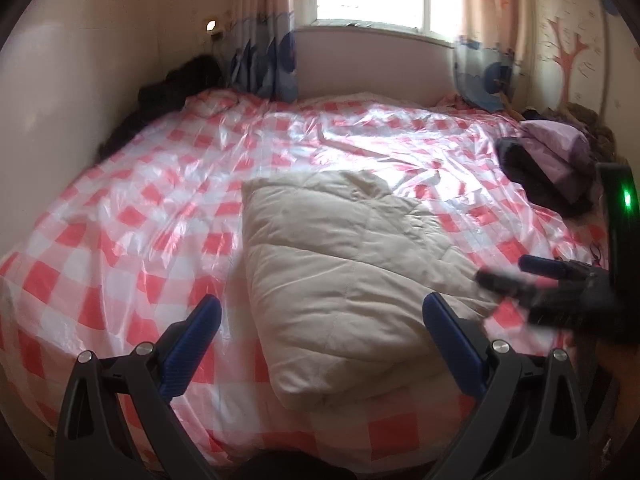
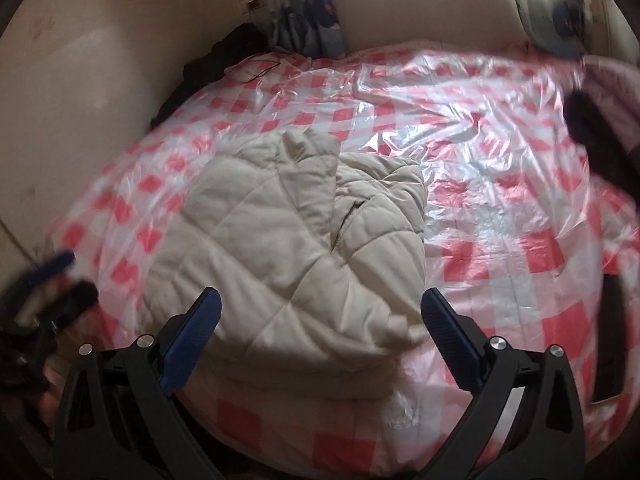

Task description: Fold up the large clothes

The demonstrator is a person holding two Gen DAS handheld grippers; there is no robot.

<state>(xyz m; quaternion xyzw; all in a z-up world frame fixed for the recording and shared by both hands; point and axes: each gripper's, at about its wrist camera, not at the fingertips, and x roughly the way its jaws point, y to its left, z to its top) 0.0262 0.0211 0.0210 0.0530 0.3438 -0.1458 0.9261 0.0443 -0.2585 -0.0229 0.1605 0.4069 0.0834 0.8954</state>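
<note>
While both tools hang above the near edge of the bed, the left tool (image 1: 322, 320) and right tool (image 2: 320, 316) are spread wide, gripping nothing. Just beyond them the folded beige quilted coat (image 2: 296, 256) lies on the red-checked plastic sheet (image 1: 132, 208). Farther back sit dark clothes (image 1: 548, 168).

Bed (image 1: 120, 240) under checked plastic sheet (image 1: 360, 128); folded beige jacket (image 1: 344, 272), dark clothes pile (image 1: 548, 164)
</note>
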